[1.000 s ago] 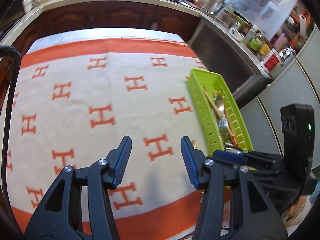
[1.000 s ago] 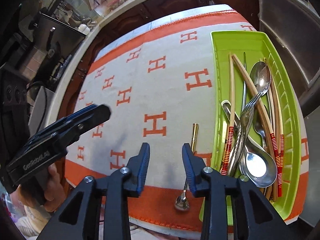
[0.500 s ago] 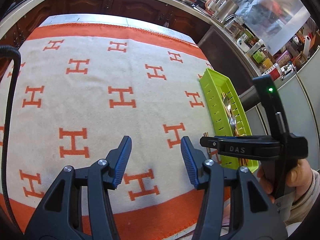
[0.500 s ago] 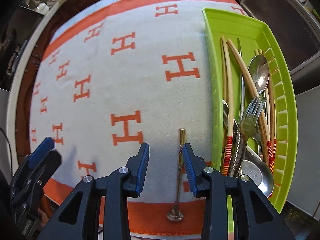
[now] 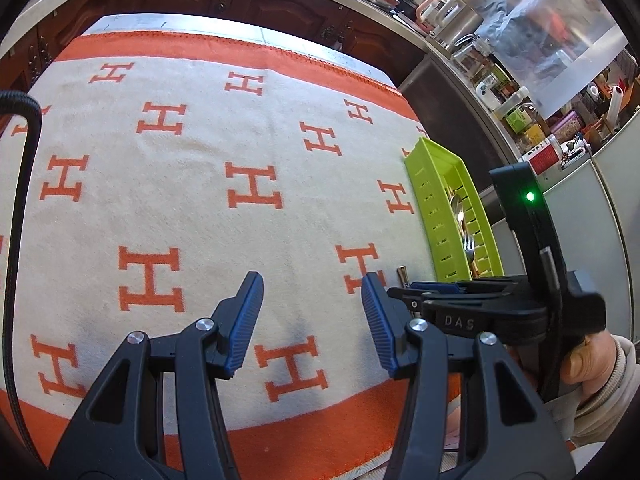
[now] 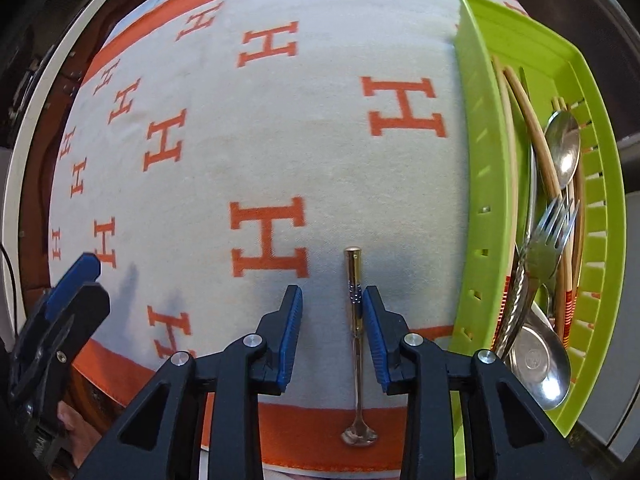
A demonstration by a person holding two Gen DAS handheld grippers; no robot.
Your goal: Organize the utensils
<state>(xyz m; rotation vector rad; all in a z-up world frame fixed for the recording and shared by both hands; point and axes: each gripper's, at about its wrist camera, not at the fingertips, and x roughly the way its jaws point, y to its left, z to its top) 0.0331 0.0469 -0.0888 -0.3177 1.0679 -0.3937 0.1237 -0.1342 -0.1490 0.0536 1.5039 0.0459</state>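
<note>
A small metal spoon (image 6: pixel 354 280) lies on the white and orange cloth, its bowl toward the near edge, just left of the green tray (image 6: pixel 472 200). My right gripper (image 6: pixel 332 320) points down over the spoon's handle. Its jaws are closing with the handle between them, close to the right pad, and the left pad stands apart from it. The tray holds chopsticks (image 6: pixel 536 148), a fork (image 6: pixel 548 240) and spoons (image 6: pixel 536 364). My left gripper (image 5: pixel 312 284) hangs open over bare cloth to the left, nothing between its fingers. In the left wrist view the spoon's handle tip (image 5: pixel 402 272) shows beside the right gripper (image 5: pixel 434 287).
The cloth (image 5: pixel 248 128) covers the table, its near edge just below both grippers. A person's hand (image 5: pixel 588 364) holds the right gripper. Dark cabinets and a counter with jars and a kettle (image 5: pixel 456 16) run behind and to the right. The green tray (image 5: pixel 436 200) sits at the cloth's right edge.
The right gripper swung to point down and came over the small spoon, so the handle now lies between its narrowing jaws. The left gripper sank and shifted a little and stayed open.
</note>
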